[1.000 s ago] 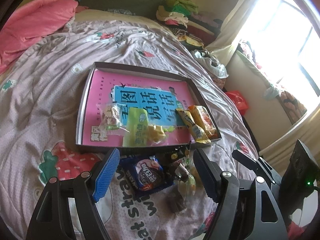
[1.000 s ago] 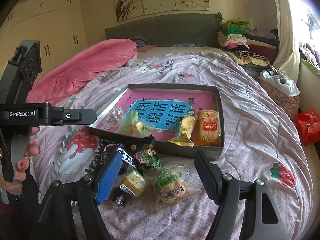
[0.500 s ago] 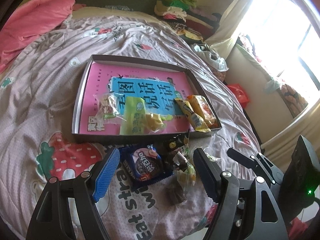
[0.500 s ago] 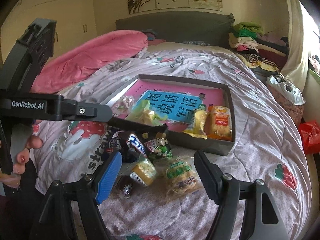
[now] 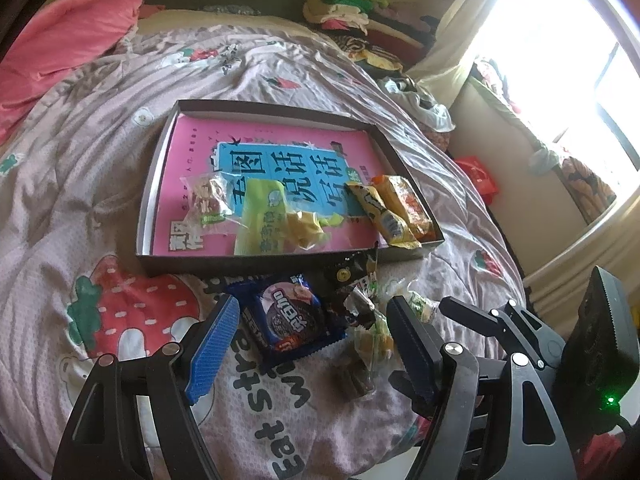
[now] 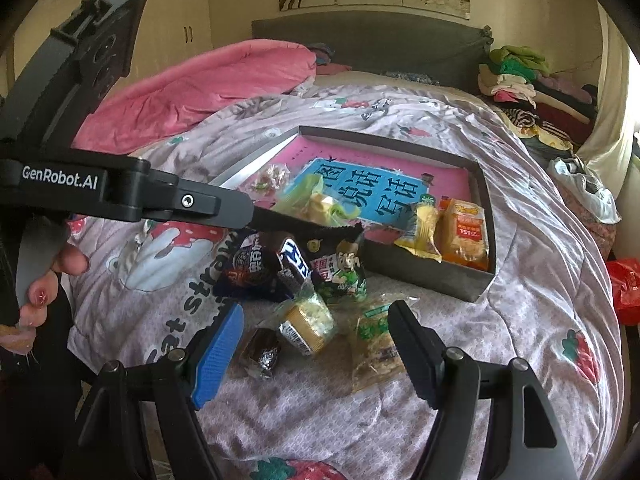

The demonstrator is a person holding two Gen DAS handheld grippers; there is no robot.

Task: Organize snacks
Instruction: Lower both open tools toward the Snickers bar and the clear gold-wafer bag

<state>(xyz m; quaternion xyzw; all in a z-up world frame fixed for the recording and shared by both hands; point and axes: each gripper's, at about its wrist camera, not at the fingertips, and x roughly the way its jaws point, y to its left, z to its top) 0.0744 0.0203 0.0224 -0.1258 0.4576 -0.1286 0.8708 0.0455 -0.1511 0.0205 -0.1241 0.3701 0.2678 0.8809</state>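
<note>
Pink strawberry-print quilt [image 5: 100,184] covers the bed; on it a shallow dark cardboard box [image 5: 256,258] lined with a pink-and-blue printed sheet holds four snack packets. Loose snack pile [image 6: 304,280] lies on the quilt just outside the box's near wall. Left gripper [image 5: 312,344], jaws wide apart, empty, frames the dark blue cookie packet [image 5: 290,316]. Right gripper [image 6: 316,344], likewise wide open, holds nothing, above a small yellow wrapped snack [image 6: 306,322].
</note>
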